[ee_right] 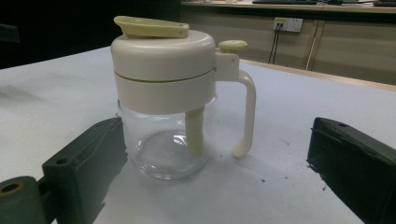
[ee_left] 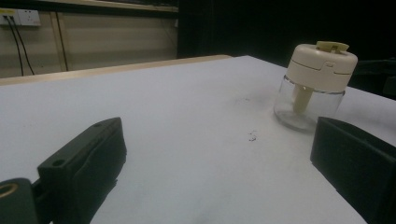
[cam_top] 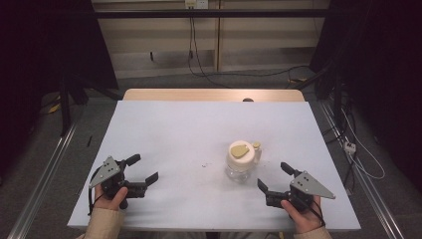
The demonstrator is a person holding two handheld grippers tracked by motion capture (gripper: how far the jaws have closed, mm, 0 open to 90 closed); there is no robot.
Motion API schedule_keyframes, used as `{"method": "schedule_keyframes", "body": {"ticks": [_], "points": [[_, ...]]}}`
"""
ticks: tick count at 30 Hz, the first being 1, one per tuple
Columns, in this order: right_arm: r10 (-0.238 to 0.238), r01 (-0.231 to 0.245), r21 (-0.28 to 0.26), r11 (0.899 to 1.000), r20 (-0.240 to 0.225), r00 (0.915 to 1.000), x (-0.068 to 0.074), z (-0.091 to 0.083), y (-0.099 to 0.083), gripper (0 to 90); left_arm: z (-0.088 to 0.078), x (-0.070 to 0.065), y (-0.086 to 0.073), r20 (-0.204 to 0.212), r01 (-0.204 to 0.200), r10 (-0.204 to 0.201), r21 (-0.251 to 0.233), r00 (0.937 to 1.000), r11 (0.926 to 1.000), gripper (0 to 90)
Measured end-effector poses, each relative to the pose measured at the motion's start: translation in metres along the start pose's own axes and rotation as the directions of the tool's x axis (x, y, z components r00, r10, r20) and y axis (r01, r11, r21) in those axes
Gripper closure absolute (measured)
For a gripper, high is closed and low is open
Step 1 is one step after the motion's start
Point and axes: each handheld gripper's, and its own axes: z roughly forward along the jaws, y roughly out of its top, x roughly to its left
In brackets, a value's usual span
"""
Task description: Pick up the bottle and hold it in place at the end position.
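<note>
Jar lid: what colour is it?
Cream, with a yellower flap on top; the lid shows best in the right gripper view.

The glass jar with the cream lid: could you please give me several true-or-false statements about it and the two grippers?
1. The jar stands upright on the white table. True.
2. The right gripper grips the jar's handle. False: its jaws are open and apart from the jar.
3. The left gripper has open, empty jaws. True.
4. The jar's lid lies beside it. False: it sits on the jar.
</note>
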Motion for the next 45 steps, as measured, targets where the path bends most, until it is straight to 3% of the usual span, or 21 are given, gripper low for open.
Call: {"method": "schedule_keyframes", "body": {"ticks": [11,20,36,45], "points": [[0.021,-0.021,0.004,1.000,0.006,0.9998,0.004,0.005,0.002,5.7,0.001,0.000,0.000,0.000,-0.008,0.008,0.001,1.0000,1.0000,3.0],[-0.007,0.007,0.020,1.000,-0.012,0.9999,0.013,0.015,0.004,6.3,0.002,-0.001,0.000,0.004,-0.016,0.016,0.005,0.9999,0.9999,3.0],[0.004,-0.003,0.036,0.999,-0.015,0.9999,0.024,0.035,0.008,5.4,0.005,-0.003,0.000,0.008,-0.013,0.013,0.002,0.9999,0.9999,3.0],[0.040,-0.039,0.039,0.998,-0.025,0.9989,0.030,0.044,0.011,5.7,0.006,-0.004,0.000,0.012,-0.017,0.017,0.001,0.9998,0.9999,2.9]]}}
